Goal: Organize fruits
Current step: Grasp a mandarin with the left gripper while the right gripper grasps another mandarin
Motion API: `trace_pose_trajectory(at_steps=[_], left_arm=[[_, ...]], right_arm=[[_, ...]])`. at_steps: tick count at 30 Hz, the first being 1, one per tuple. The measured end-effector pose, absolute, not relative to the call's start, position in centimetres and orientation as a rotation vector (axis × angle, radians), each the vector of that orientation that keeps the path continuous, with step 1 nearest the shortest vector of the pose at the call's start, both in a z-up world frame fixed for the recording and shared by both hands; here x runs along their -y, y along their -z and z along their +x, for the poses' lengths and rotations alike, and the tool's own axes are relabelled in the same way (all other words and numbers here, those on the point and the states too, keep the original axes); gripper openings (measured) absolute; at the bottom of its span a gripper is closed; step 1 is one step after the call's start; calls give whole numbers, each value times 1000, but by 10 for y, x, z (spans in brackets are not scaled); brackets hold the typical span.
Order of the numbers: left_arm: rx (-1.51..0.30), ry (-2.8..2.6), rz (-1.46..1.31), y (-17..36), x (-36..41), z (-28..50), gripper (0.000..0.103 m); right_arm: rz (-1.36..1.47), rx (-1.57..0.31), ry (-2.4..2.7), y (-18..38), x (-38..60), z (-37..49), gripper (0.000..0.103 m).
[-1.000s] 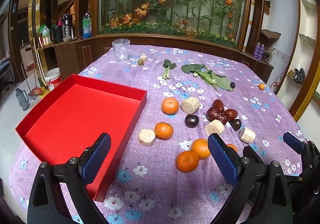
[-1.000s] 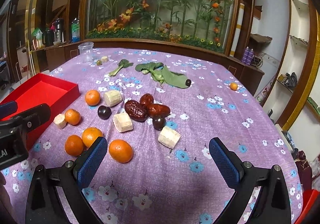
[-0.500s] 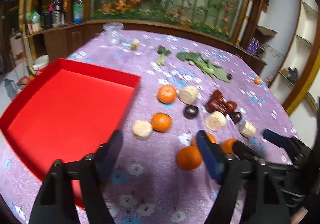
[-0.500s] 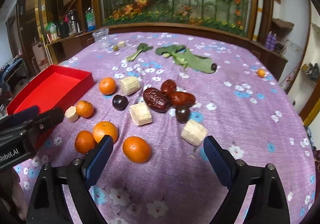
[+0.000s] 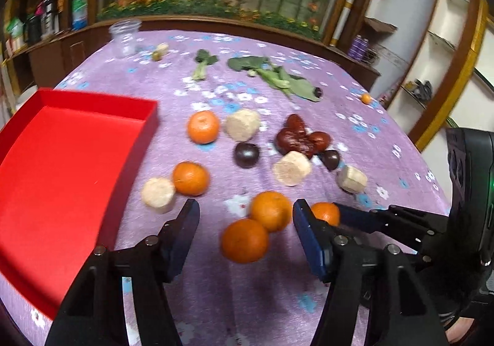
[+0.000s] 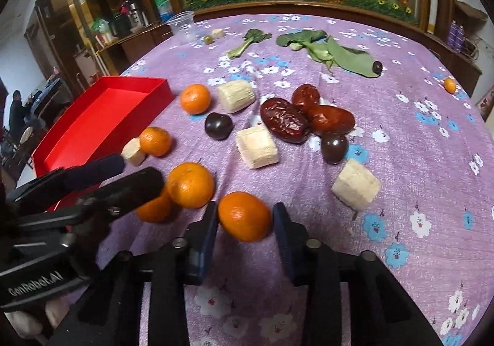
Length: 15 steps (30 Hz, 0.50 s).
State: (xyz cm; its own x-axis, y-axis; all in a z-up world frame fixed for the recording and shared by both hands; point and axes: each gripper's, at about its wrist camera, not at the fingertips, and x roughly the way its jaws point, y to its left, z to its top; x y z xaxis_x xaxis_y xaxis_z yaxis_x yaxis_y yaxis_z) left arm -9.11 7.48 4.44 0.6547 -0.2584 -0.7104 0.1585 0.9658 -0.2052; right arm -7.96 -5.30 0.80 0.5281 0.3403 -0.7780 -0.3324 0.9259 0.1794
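The right gripper (image 6: 244, 218) is nearest, its jaws having just closed around an orange (image 6: 244, 215); the pads sit at or against its two sides, and it appears still on the worktop (image 6: 416, 160). Just left of it, the left gripper (image 5: 245, 224) has been narrowing too, but its jaws stand about half open, holding nothing, with two oranges (image 5: 257, 227) touching each other between and just beyond the tips.

An orange of this kind is likely light and firm, with a slightly giving, dimpled peel that grips well on padded jaws. It is round, so it may roll or squirt out if pinched off-centre; the safest hold looks to be across its widest middle, with modest pressure to avoid bruising.

Further out lie pale cut chunks (image 6: 257, 146), probably soft and crumbly, two dark plums (image 6: 218, 126), smooth and likely slippery, and three wrinkled dates (image 6: 304, 117) in a touching cluster. Two more oranges sit near the red tray (image 5: 61, 167), which is on the left and has nothing in it. Beyond lie green leaves (image 6: 336, 51) and a clear cup (image 6: 182, 26).
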Motion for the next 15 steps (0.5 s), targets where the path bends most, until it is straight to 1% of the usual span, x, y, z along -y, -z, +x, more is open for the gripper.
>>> trace_pose_trajectory(at_steps=[3, 12, 14, 15], left_arm=[[-816, 297, -107, -46, -65, -87, 60], [-892, 355, -45, -28, -41, -65, 56], [-893, 341, -16, -27, -37, -64, 47], [-893, 331, -2, -26, -36, -64, 35]], right_arm=[[22, -942, -392, -8, 63, -82, 36], [75, -951, -346, -8, 96, -87, 36], [83, -954, -347, -7, 97, -86, 37], [86, -954, -347, -6, 97, -86, 37]])
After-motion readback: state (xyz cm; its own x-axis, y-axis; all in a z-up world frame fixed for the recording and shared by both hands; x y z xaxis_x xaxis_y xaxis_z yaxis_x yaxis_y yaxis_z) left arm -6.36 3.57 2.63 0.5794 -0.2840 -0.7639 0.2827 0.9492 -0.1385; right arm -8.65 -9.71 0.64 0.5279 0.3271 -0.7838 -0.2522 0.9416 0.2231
